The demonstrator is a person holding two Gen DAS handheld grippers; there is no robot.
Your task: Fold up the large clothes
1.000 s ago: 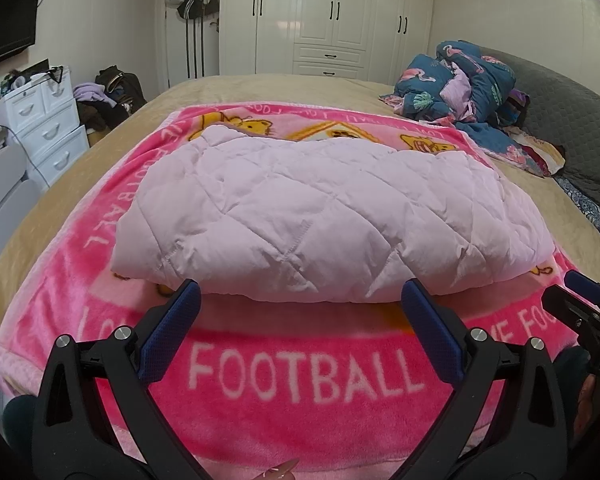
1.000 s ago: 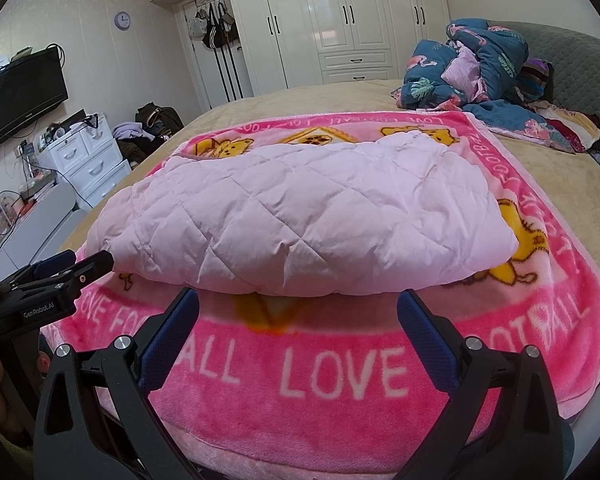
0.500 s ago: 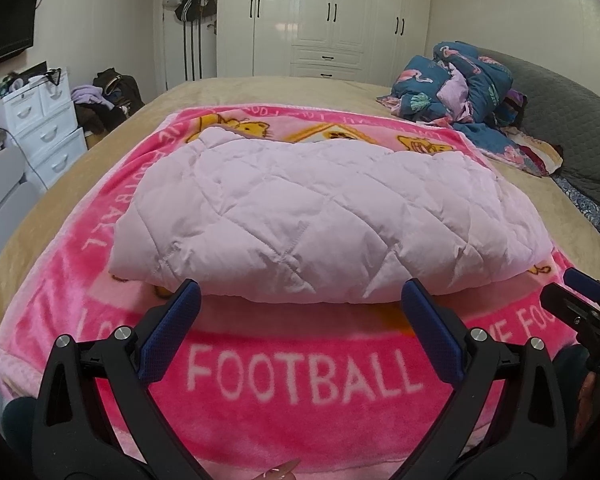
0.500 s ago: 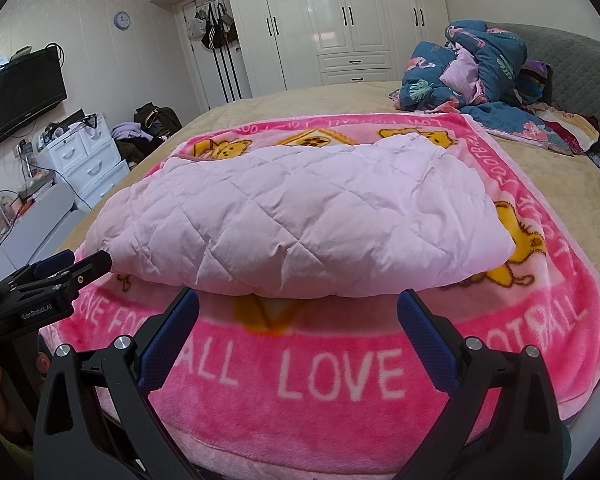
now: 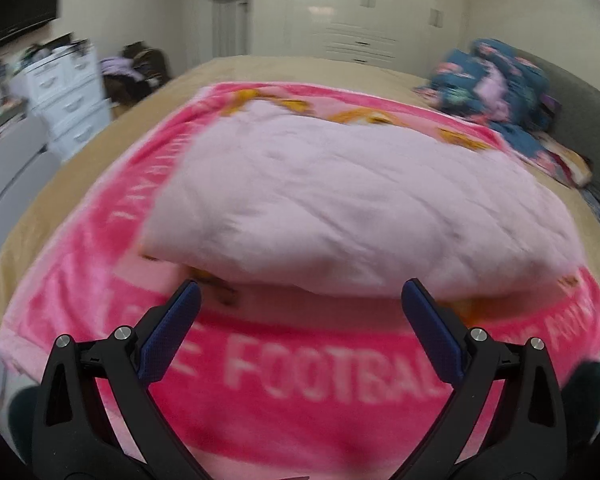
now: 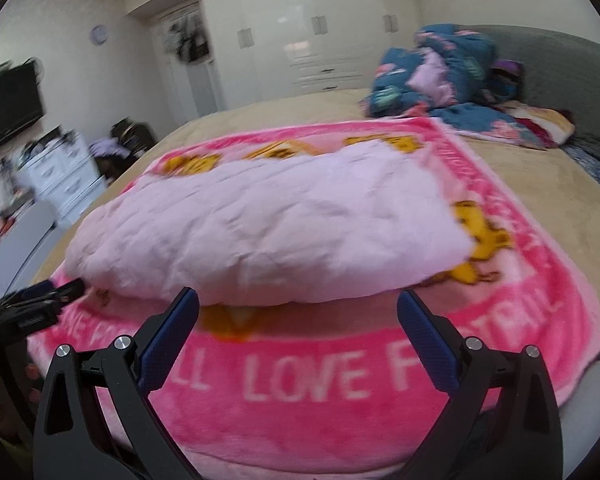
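A pale pink quilted garment (image 5: 348,204) (image 6: 268,232) lies folded into a thick pad on a bright pink "LOVE FOOTBALL" blanket (image 5: 300,372) (image 6: 312,376) spread over the bed. My left gripper (image 5: 300,292) hovers just short of the garment's near edge, open, with nothing between its blue pads. My right gripper (image 6: 298,296) is at the same near edge further right, also open and empty. The left gripper's tips (image 6: 40,300) show at the left edge of the right wrist view, close to the garment's left corner. Both views are blurred by motion.
A heap of blue flowered bedding (image 6: 440,76) (image 5: 496,80) sits at the bed's far right by a grey headboard (image 6: 572,84). White drawers (image 5: 68,92) (image 6: 60,176) stand left of the bed; white wardrobes (image 6: 308,32) line the far wall. Tan sheet (image 6: 540,184) surrounds the blanket.
Both grippers have moved forward and turned slightly, so the garment's near edge now sits right at the fingertips; both views have become blurred. The garment itself has not moved.
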